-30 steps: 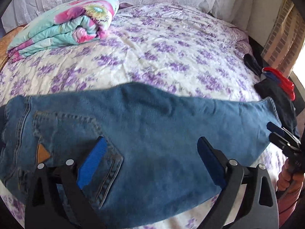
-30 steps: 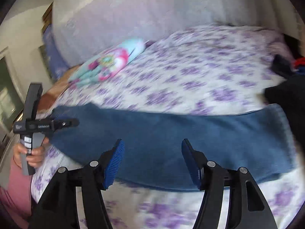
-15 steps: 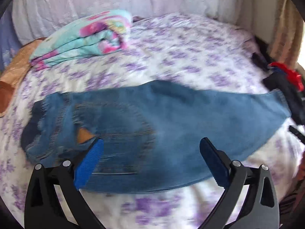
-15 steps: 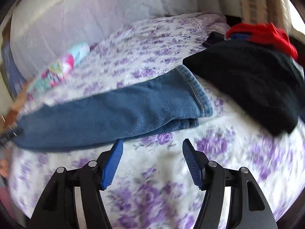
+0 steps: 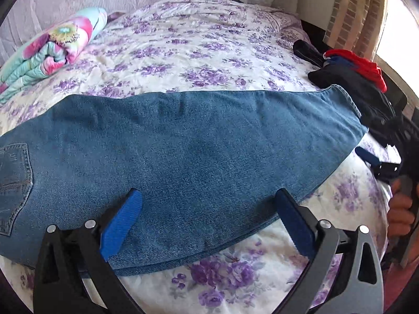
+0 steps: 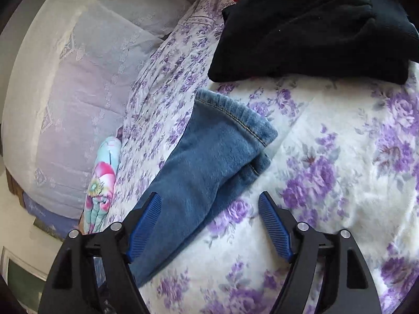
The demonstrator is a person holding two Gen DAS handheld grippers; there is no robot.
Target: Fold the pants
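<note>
Blue jeans [image 5: 183, 151] lie flat along the bed, folded leg on leg, with the back pocket at the far left and the hems at the right. My left gripper [image 5: 207, 217] is open and empty, just above the lower edge of the legs. My right gripper [image 6: 209, 222] is open and empty, low over the bed beside the stacked hems [image 6: 235, 130]. Its left finger [image 6: 144, 222] overlaps the denim edge. The right gripper also shows at the right edge of the left wrist view [image 5: 377, 162].
A black garment [image 6: 301, 26] with red cloth [image 5: 361, 65] lies close beyond the hems. A folded floral blanket [image 5: 52, 44] sits at the far left by the pillows [image 6: 78, 78]. The purple flowered sheet [image 5: 196, 39] covers the bed.
My left gripper has moved right along the jeans, from the pocket to the mid-leg. My right gripper has swung from mid-leg to the hem end and dropped closer to it.
</note>
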